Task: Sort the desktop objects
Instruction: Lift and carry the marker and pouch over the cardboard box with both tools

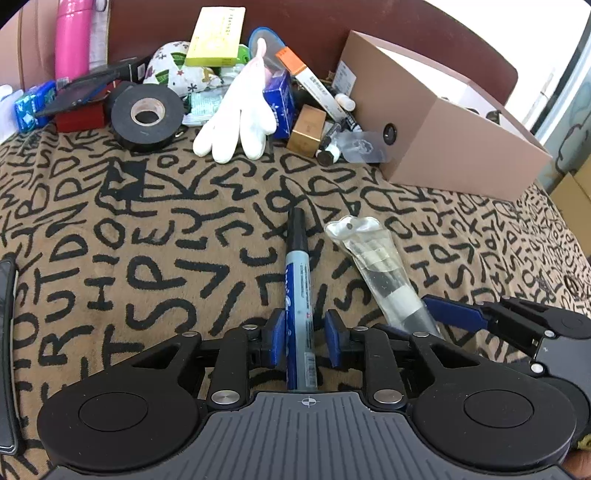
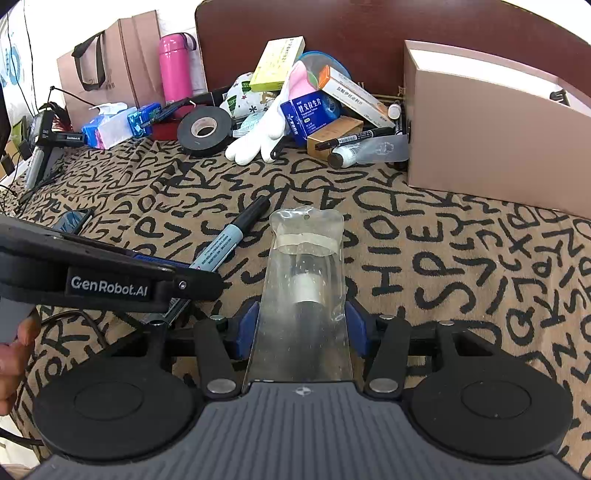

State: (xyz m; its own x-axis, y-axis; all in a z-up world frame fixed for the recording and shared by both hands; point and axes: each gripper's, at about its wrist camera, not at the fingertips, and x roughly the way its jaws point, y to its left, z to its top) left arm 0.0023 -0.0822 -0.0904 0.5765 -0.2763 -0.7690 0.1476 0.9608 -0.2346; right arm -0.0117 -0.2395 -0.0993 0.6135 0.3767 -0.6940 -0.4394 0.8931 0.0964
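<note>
A grey-blue marker (image 1: 298,295) with a black cap lies between the blue pads of my left gripper (image 1: 305,338); small gaps show on both sides, so the jaws are open around it. It also shows in the right wrist view (image 2: 225,243). A clear plastic pouch (image 2: 304,280) holding a black-and-white tube lies between the pads of my right gripper (image 2: 301,328), which stand at its edges; whether they press it I cannot tell. The pouch also shows in the left wrist view (image 1: 376,266). Both objects rest on the letter-patterned cloth (image 1: 147,240).
At the back lies a heap: black tape roll (image 1: 147,116), white glove (image 1: 240,118), blue box (image 2: 308,114), yellow box (image 1: 216,35), gold box (image 1: 306,131), pens. A tan open box (image 1: 443,140) stands back right. A pink bottle (image 2: 175,68) and paper bag (image 2: 110,62) stand back left.
</note>
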